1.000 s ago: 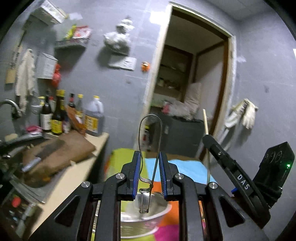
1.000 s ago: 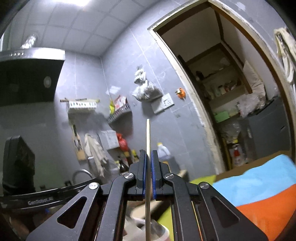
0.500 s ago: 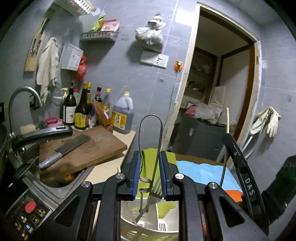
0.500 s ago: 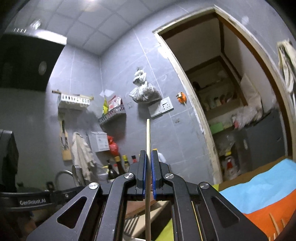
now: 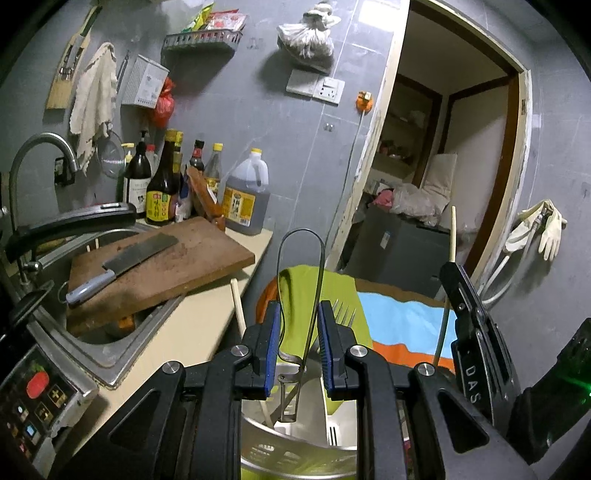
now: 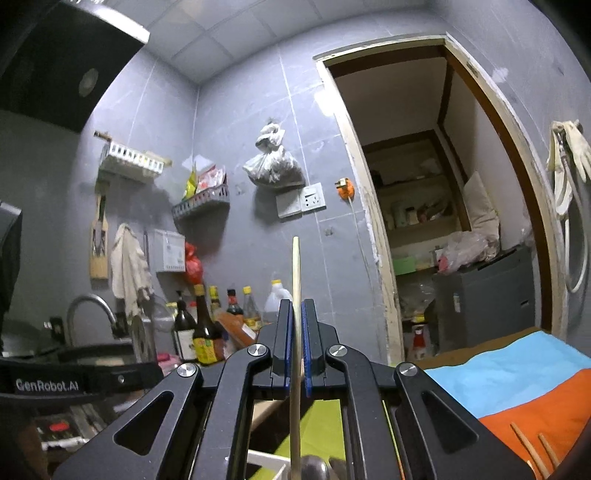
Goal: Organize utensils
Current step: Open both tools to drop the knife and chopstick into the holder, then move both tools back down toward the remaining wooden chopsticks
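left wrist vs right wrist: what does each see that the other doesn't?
Left wrist only: the left hand-held gripper shut on a wire-loop utensil above the white utensil basket, plus the cleaver on the cutting board.

Right wrist only: the right hand-held gripper shut on a wooden chopstick, the range hood, and loose chopsticks on the orange mat.

Both: the sauce bottles, the faucet, the hanging bag and the doorway.

Grey tiled wall (image 5: 258, 110), open doorway (image 5: 454, 155)
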